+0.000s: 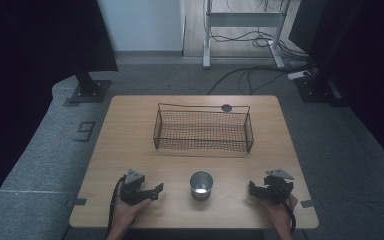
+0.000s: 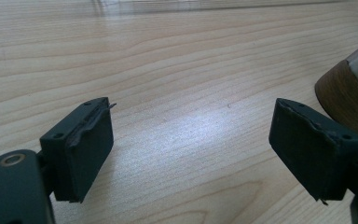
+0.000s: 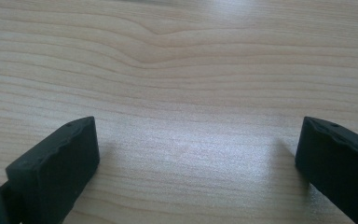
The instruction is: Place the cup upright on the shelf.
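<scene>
**Both tongs open beside a metal cup**

Left tongs [image 1: 156, 189] and right tongs [image 1: 252, 189] rest low on the wooden surface [image 1: 130, 125] in the high view, each held in a hand at the near edge, with a metal cup [image 1: 201, 185] standing upright between them, apart from both. A wire basket [image 1: 203, 131] sits farther back near the middle of the surface, with nothing visible inside.

From the left gripper view, the left tongs [image 2: 191, 140] stand wide apart with nothing between the pads, only bare wood. The cup [image 2: 349, 93] shows at the right edge: a brown wood-like base under a shiny wall, just beyond the right-hand jaw.

From the right gripper view, the right tongs [image 3: 198, 154] are likewise spread, with plain wood grain between them.

The cup looks light, stiff and smooth, so it will likely slip under a loose pinch. A grip across the wall below the rim, or over the rim with one pad inside, seems safest.
</scene>
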